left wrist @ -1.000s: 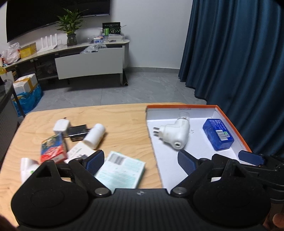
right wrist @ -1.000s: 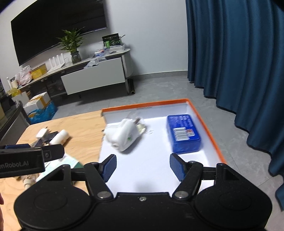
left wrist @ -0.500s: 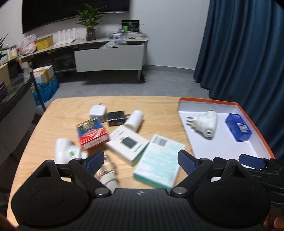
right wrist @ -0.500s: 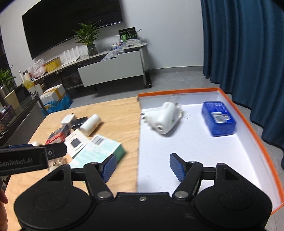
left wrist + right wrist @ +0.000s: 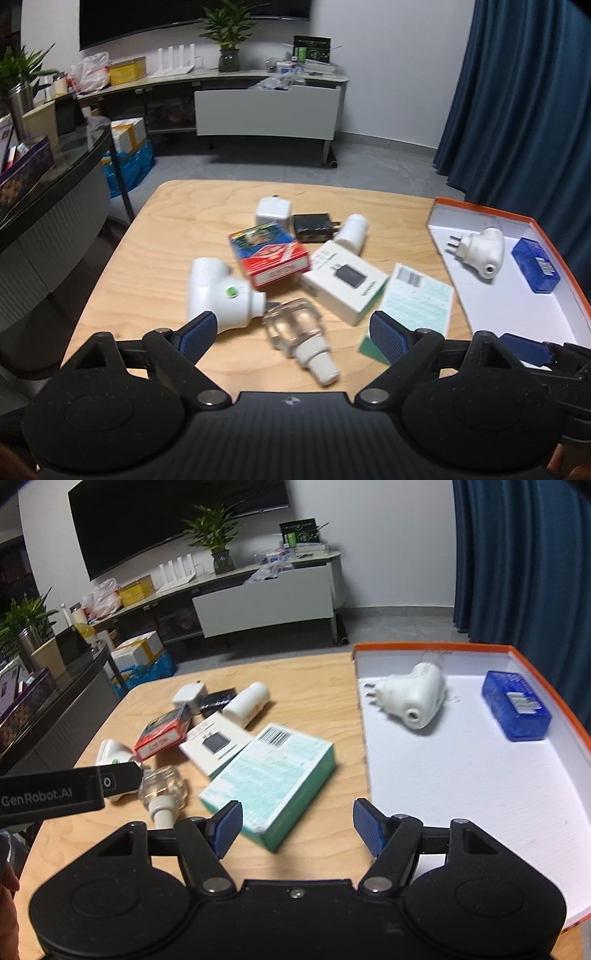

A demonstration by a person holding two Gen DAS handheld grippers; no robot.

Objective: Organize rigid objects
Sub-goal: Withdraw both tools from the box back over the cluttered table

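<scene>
Left gripper: fingers spread, empty, above the near bench edge.
Clear bottle: just beyond and between those fingers, cap toward the camera, long axis roughly along the approach; likely left hand's pick.
Green box: ahead of the right gripper, fingers spread, empty.
Tray: far right, holding white plug and blue box.

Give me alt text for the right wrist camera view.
An open, empty right hand-held gripper hovers over a wooden table, near a green box. At right, an orange-rimmed white tray holds a white plug-in device and a blue box.
</scene>
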